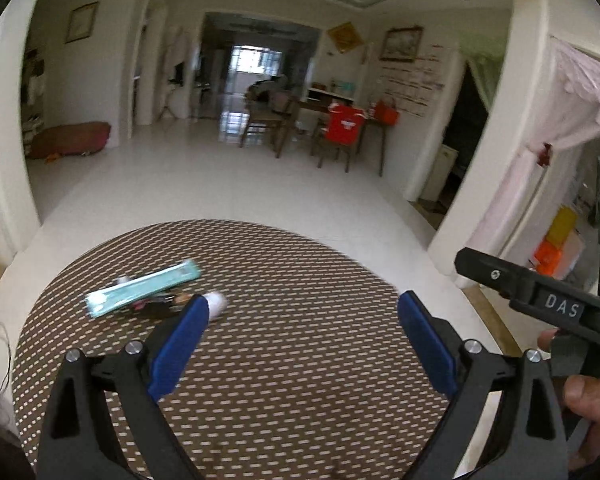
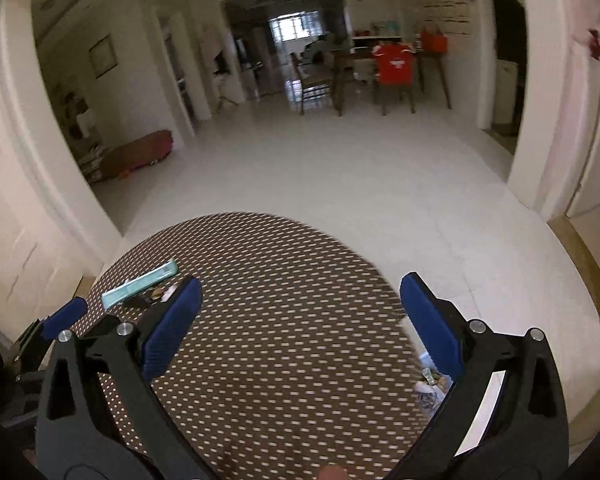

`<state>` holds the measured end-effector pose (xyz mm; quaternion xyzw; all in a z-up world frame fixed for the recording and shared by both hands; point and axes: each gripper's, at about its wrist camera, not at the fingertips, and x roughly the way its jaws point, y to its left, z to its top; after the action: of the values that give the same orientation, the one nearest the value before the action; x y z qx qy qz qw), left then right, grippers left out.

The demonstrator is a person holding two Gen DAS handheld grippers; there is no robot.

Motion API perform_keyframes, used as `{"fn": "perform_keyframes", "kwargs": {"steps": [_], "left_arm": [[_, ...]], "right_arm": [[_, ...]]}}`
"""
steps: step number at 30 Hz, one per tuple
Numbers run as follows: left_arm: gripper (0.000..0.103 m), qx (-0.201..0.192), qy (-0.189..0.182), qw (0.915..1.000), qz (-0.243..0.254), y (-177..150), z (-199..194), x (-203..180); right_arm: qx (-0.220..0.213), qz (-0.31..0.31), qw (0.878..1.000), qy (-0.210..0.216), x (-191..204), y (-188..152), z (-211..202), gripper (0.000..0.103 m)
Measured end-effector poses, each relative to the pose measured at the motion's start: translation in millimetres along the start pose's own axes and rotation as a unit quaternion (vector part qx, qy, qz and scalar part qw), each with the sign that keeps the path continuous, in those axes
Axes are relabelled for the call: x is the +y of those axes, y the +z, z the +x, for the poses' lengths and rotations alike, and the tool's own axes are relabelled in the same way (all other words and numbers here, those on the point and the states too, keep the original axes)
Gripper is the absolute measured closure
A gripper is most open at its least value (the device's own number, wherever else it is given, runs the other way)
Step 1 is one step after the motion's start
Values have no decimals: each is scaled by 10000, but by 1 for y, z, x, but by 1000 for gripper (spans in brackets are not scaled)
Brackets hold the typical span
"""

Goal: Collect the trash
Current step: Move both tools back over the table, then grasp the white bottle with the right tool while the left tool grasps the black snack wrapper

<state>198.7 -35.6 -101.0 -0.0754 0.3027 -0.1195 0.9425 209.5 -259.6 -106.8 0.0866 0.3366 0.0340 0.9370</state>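
Well apart: wrappers (image 1: 142,289), table edge (image 1: 340,246).

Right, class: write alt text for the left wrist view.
Open blue-padded tongs hover over a round table with a brown dotted cloth, empty. A teal box and a white paper ball lie left; a tiled room stretches beyond.
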Motion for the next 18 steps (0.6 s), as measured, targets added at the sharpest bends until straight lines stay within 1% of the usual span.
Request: {"fn": "perform_keyframes", "kwargs": {"steps": [6,9,14,18], "left_arm": [[10,-50,363,9989,-303,-6,-4,59],[10,-49,616,9972,-414,-8,0,91],[10,88,956,9935,-618,-16,12,137],[10,269,1127,9902,-775,-22,28,167]], "right_arm": [[298,-302,9989,220,48,-11,38,6],[455,-421,9977,288,63,-18,55,6],[749,-641,9944,379,87,-28,89,6],[1063,-851,9894,505,109,-42,125,6]]}}
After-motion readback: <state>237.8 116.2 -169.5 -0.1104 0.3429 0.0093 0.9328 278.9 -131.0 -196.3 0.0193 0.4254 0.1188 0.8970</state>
